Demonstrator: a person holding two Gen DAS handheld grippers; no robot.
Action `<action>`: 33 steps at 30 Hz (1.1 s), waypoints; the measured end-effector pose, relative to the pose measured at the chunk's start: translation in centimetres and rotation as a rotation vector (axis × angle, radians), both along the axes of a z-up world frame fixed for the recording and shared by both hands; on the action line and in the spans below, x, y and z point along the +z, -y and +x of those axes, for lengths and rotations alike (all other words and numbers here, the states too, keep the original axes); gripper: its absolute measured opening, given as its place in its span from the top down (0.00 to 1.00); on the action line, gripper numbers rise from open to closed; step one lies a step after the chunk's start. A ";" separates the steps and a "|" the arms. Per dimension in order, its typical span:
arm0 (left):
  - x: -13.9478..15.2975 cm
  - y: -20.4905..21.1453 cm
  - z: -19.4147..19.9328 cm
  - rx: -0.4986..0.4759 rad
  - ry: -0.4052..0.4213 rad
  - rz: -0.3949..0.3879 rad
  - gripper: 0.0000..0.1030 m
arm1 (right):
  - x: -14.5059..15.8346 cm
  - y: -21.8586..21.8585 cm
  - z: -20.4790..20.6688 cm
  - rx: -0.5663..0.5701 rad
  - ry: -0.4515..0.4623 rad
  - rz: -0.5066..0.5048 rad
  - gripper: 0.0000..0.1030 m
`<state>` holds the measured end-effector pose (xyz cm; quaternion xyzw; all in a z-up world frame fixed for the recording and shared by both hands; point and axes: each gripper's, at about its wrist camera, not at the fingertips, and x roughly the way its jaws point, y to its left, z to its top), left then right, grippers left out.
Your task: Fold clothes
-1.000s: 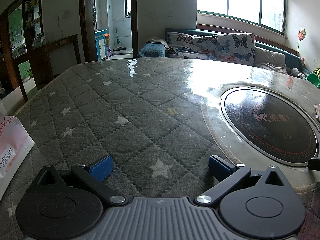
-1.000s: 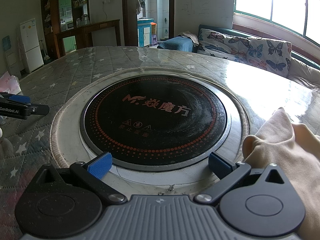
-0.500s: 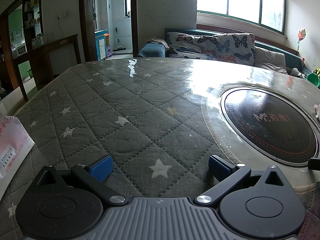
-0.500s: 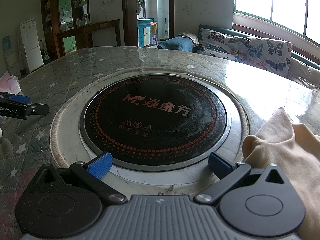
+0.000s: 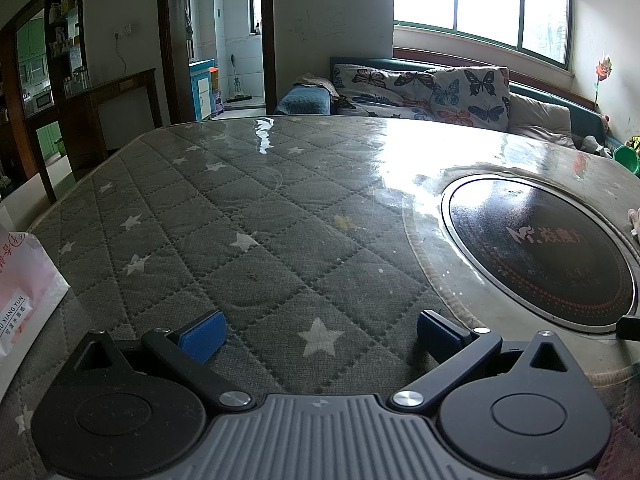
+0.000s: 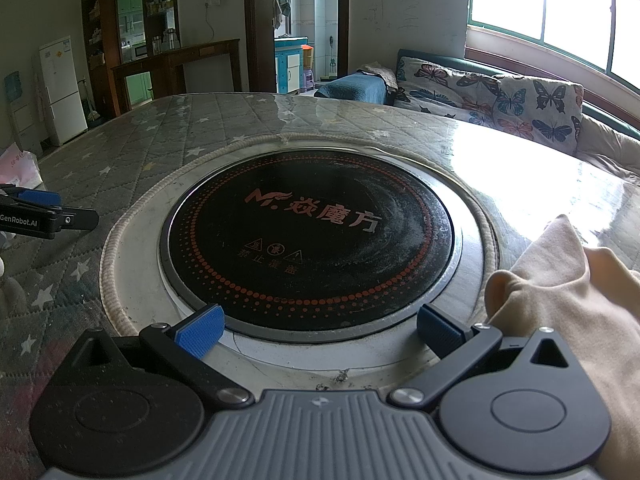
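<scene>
Honestly, nothing has moved over the last second: my left gripper (image 5: 318, 330) still sits spread and empty above the quilted star cover of the desk (image 5: 248, 216), and my right gripper (image 6: 318, 330) is just as wide apart and empty at the near rim of the round cooktop (image 6: 312, 236). The beige garment (image 6: 568, 280) lies crumpled just right of it, untouched, so I'd say folding hasn't started.

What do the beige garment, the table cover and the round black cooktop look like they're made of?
Garment: soft matte knit, probably cotton; it folds limply. Table cover: quilted grey fabric with stitched diamonds and stars, apparently under a glossy clear sheet that reflects the window. Cooktop: smooth black glass or ceramic with printed markings.
</scene>
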<state>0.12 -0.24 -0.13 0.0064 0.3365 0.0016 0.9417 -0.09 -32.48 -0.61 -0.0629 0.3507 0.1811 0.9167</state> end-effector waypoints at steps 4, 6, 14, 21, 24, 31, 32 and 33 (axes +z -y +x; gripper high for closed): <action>0.0 0.0 0.0 0.000 0.000 0.002 0.00 | 0.0 0.0 0.0 0.000 0.000 0.000 0.00; 0.1 0.0 -0.1 0.000 0.000 0.002 0.00 | 0.0 0.0 0.0 0.000 0.000 0.000 0.00; 0.0 0.1 -0.1 0.000 0.001 0.006 0.00 | 0.0 0.0 -0.1 0.000 0.000 -0.001 0.00; 0.0 0.0 0.0 0.000 0.000 0.005 0.00 | 0.1 0.0 -0.1 0.000 0.000 -0.001 0.00; 0.0 -0.1 0.0 0.000 0.000 0.004 0.00 | 0.0 0.0 -0.1 0.000 0.000 -0.001 0.00; 0.1 0.0 0.1 0.011 -0.008 0.008 0.00 | 0.0 0.1 0.0 0.000 0.000 -0.003 0.00; 0.1 0.0 0.1 0.015 -0.011 0.008 0.00 | -0.1 0.2 0.0 0.000 -0.001 -0.003 0.00; 0.1 0.0 0.2 0.018 -0.013 0.008 0.00 | -0.1 0.1 0.0 0.000 -0.001 -0.003 0.00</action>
